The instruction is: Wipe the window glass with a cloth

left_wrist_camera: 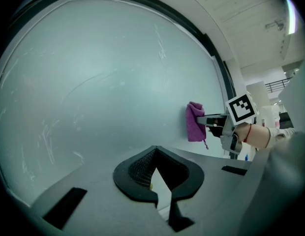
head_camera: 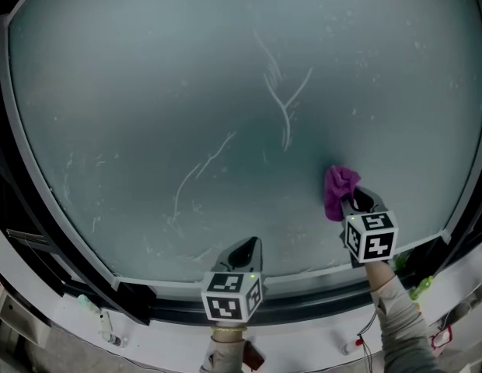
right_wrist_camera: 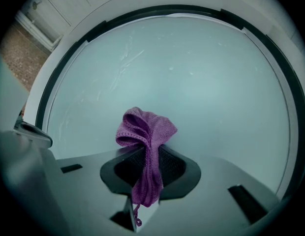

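Note:
A large frosted window glass (head_camera: 225,92) fills the head view, with pale smear streaks (head_camera: 281,95) near its middle and left. My right gripper (head_camera: 351,200) is shut on a purple cloth (head_camera: 338,191), whose bunched end rests against the lower right of the glass. In the right gripper view the cloth (right_wrist_camera: 145,151) hangs pinched between the jaws of the right gripper (right_wrist_camera: 151,157). My left gripper (head_camera: 246,249) sits low by the bottom frame, close to the glass, its jaws shut with nothing between them (left_wrist_camera: 153,166). The left gripper view shows the cloth (left_wrist_camera: 194,123) off to the right.
A dark frame (head_camera: 303,305) and white sill (head_camera: 319,340) run under the glass. Small items lie on the sill, among them a green object (head_camera: 422,287) at the right. A person's sleeve (head_camera: 396,325) leads to the right gripper.

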Action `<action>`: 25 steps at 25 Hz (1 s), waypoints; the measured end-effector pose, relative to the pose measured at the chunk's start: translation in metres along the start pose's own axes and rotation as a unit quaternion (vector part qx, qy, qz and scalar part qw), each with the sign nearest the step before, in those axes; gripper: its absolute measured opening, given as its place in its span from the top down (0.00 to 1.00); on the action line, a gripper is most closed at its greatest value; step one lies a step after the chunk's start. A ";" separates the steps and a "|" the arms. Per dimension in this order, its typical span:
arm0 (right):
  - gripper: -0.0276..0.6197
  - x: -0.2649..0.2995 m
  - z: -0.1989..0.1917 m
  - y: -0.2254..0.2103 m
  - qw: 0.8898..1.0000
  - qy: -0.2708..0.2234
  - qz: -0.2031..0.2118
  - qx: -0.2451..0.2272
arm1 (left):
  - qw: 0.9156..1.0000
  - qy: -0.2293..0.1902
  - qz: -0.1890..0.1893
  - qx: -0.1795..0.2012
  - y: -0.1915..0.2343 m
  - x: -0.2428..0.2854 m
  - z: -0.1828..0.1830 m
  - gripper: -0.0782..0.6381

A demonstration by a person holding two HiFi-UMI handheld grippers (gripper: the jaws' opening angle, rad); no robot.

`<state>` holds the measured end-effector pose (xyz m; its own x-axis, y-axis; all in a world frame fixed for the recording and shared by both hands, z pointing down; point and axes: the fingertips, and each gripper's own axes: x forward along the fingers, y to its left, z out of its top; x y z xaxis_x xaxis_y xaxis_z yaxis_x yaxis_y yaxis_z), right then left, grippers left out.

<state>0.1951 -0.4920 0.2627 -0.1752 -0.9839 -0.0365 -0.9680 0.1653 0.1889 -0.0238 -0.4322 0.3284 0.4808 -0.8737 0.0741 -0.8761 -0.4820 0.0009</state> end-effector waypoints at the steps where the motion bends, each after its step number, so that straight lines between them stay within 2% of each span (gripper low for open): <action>1: 0.85 -0.002 -0.002 -0.007 1.000 0.001 -0.005 0.000 | 1.000 0.001 -0.004 0.000 -0.003 0.002 0.000 0.88; 14: 0.85 -0.023 -0.022 -0.069 0.998 0.020 -0.056 0.014 | 1.000 0.000 -0.023 0.000 -0.033 0.013 0.001 0.88; 19: 0.85 -0.028 -0.019 -0.068 0.998 0.014 -0.056 0.018 | 1.000 0.002 -0.021 0.003 -0.034 0.007 0.001 0.88; 25: 0.85 -0.035 -0.018 -0.044 0.999 0.009 -0.036 0.018 | 1.000 0.002 -0.012 0.002 -0.025 -0.003 -0.002 0.88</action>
<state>0.2474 -0.4664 0.2729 -0.1028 -0.9942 -0.0311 -0.9838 0.0970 0.1506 -0.0029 -0.4173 0.3298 0.5010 -0.8620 0.0771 -0.8646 -0.5025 -0.0011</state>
